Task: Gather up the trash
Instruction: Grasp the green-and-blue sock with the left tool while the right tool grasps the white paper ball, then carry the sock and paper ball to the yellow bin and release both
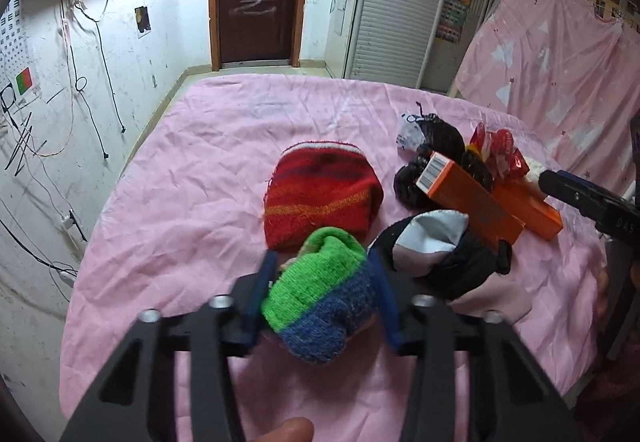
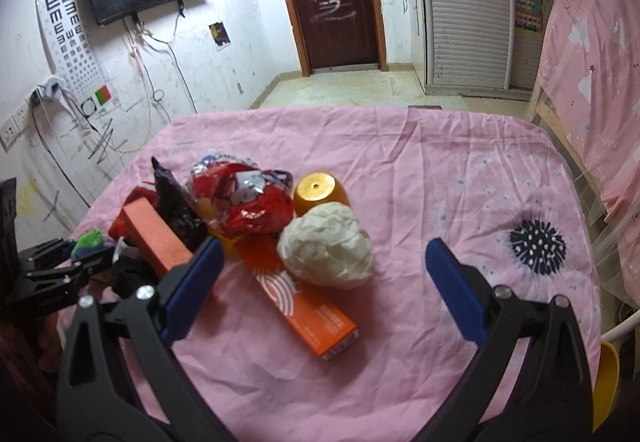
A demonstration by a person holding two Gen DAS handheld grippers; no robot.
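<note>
Jaws of the left gripper pinch a green-and-blue knitted sock above the pink bed; the right gripper hangs spread near the crumpled paper ball and orange box. Sorting seems underway; next, probably closing on the paper ball.

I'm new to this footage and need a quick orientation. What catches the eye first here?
The left gripper is shut on a green-and-blue knit sock over the pink bedsheet. To its right lies a heap of orange boxes, a red wrapper and a crumpled white paper ball, before the open right gripper.
</note>
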